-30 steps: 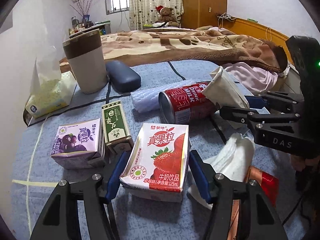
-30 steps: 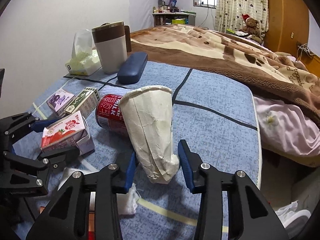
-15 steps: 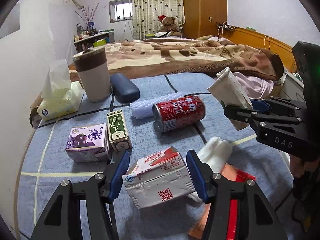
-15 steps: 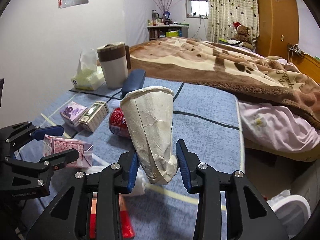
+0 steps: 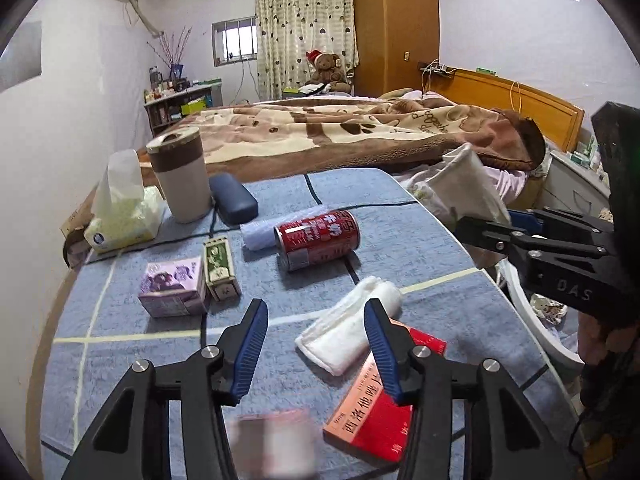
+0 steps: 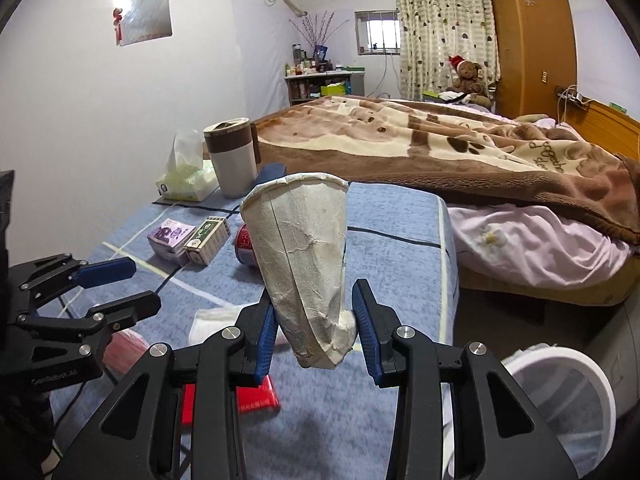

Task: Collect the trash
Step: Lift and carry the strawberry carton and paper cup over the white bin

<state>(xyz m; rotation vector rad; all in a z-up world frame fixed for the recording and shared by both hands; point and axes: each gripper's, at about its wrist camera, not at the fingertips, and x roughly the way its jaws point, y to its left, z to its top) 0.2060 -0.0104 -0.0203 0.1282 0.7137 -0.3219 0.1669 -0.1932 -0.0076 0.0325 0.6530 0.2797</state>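
The right gripper [image 6: 316, 320] holds a crumpled paper cup [image 6: 300, 248], squeezing just its thin bottom end. The cup stands up over the blue table [image 5: 400, 208], and a white bin [image 6: 568, 396] waits low down, beside the table. The pinch is small and the cup is soft, so I think it could slip out or tip over and miss the bin

The left gripper [image 5: 314, 308] is closing with nothing between its blue pads. A blurry pink thing [image 5: 272, 440] shows under it, and I cannot tell what it is. It may land on the floor

The red box [image 5: 376, 420] has Chinese writing. The red can [image 5: 318, 242] has white writing too twisted to read. The right gripper's side says "DAS"
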